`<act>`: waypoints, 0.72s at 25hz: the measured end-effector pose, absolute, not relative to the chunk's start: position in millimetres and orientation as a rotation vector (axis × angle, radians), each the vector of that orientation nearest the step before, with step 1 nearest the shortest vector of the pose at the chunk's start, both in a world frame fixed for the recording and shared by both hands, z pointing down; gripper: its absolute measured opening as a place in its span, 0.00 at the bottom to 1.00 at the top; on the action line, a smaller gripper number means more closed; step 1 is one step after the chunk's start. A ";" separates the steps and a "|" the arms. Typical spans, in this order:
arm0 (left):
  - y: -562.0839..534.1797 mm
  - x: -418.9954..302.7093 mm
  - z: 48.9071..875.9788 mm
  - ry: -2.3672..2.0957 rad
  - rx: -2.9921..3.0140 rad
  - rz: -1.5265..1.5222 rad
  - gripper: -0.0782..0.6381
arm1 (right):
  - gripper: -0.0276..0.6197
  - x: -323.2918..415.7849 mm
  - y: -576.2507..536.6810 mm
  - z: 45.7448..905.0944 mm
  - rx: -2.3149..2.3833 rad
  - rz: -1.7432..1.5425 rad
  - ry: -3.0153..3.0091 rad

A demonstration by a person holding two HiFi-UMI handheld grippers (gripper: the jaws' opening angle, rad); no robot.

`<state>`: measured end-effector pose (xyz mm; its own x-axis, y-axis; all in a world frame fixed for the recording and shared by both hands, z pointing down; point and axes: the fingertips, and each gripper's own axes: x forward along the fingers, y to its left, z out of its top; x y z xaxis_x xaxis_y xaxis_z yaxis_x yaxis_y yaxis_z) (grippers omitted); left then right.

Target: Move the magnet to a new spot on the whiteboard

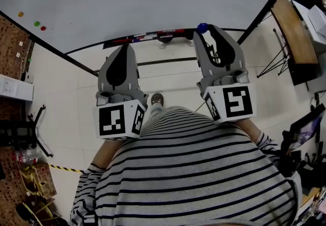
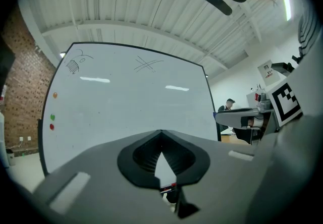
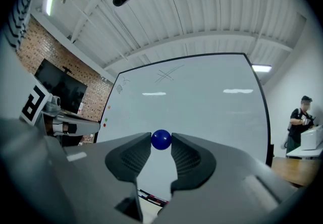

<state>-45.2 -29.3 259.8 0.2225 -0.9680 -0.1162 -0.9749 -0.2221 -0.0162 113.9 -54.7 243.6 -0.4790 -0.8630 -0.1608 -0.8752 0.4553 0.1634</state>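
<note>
Facing whiteboard (image 1: pixel 153 1) by brick wall (image 1: pixel 12 41), tool (image 3: pixel 161 141) pinches magnet (image 1: pixel 202 28).

The whiteboard (image 1: pixel 153 1) is smooth and glossy, the magnet (image 3: pixel 161 140) before it shiny between the right gripper's (image 3: pixel 161 141) ribbed matt pads (image 3: pixel 132 157), the wall (image 2: pixel 22 92) left of it rough brick.

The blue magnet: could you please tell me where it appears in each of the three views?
Head view: the blue magnet is upper middle, at the tip of the right tongs, by the lower edge of the whiteboard.
Left gripper view: not clearly in it.
Right gripper view: centre, gripped between the tongs' tips.
Shared landmark: the whiteboard, in all three.
</note>
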 end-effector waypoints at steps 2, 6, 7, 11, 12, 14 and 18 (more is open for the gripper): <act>-28.7 -44.5 261.1 1.911 -2.383 0.124 0.13 | 0.23 115.5 -54.1 244.4 -1.571 0.351 2.633; -32.0 -41.9 264.8 1.921 -2.386 0.120 0.13 | 0.23 118.8 -58.2 246.8 -1.575 0.356 2.635; -34.8 -41.6 265.8 1.923 -2.390 0.117 0.13 | 0.23 118.1 -61.3 246.0 -1.574 0.359 2.634; -53.6 -50.4 267.7 1.938 -2.394 0.099 0.13 | 0.23 108.8 -83.4 235.2 -1.577 0.423 2.623; -60.1 -54.6 267.4 1.943 -2.392 0.097 0.13 | 0.23 106.0 -91.8 231.6 -1.581 0.438 2.619; -74.1 -64.6 266.2 1.951 -2.386 0.097 0.13 | 0.23 97.6 -109.7 218.9 -1.582 0.465 2.596; -102.5 -85.9 263.5 1.962 -2.395 0.099 0.13 | 0.23 83.6 -150.6 197.6 -1.617 0.571 2.556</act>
<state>-85.9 -102.5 263.5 0.1959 -0.9776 -0.0776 -0.9804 -0.1969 0.0063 83.6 -150.6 197.6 -0.4467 -0.8597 -0.2475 -0.8833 0.3799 0.2747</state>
